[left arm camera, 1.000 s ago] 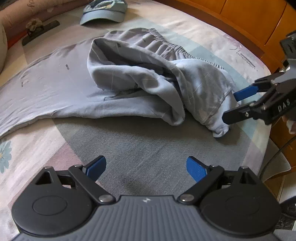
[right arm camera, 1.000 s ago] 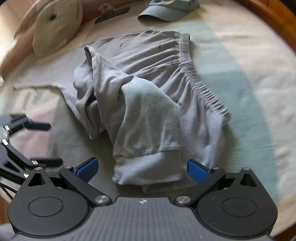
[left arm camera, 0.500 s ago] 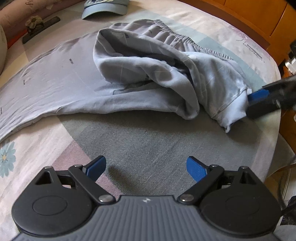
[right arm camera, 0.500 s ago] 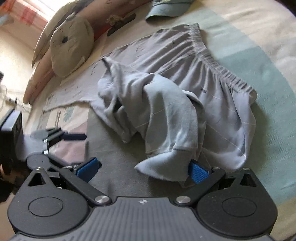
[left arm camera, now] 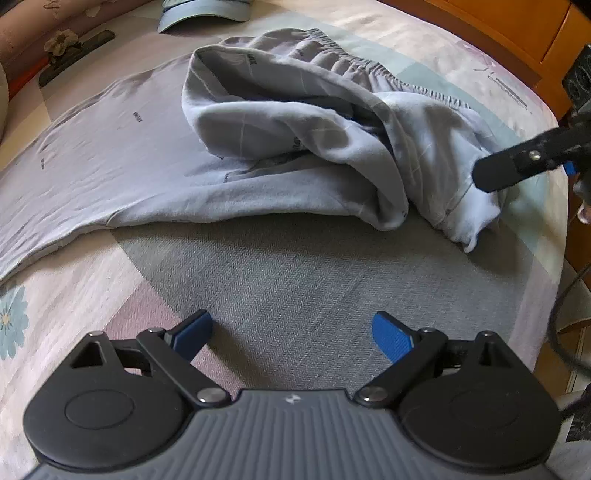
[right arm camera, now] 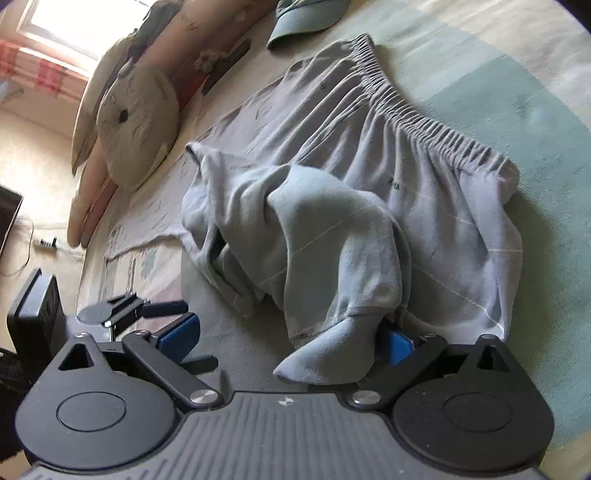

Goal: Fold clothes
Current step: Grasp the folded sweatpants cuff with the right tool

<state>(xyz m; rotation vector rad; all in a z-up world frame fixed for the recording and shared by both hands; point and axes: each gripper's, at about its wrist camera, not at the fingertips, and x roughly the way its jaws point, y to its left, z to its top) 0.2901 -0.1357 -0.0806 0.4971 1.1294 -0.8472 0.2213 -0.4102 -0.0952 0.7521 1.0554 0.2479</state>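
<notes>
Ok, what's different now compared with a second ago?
The right tool has come in on the cuff of the folded-over leg of the grey trousers: that cuff now lies between its jaws, which are closing but not yet pressing. The left tool stays open over bare bedspread, holding nothing. The trousers and the cap lie as before.

- Bed (left arm camera: 332,280) has a patchwork-looking cover in grey, pale pink and mint, with a flower print at its left edge.
- Orange wooden furniture (left arm camera: 480,22) runs along the far right side of it.
- Bright window (right arm camera: 74,18) top left, reddish checked curtain (right arm camera: 48,74) under it.
- Cream wall, dark screen (right arm camera: 9,218), power strip (right arm camera: 44,242) on the floor.
</notes>
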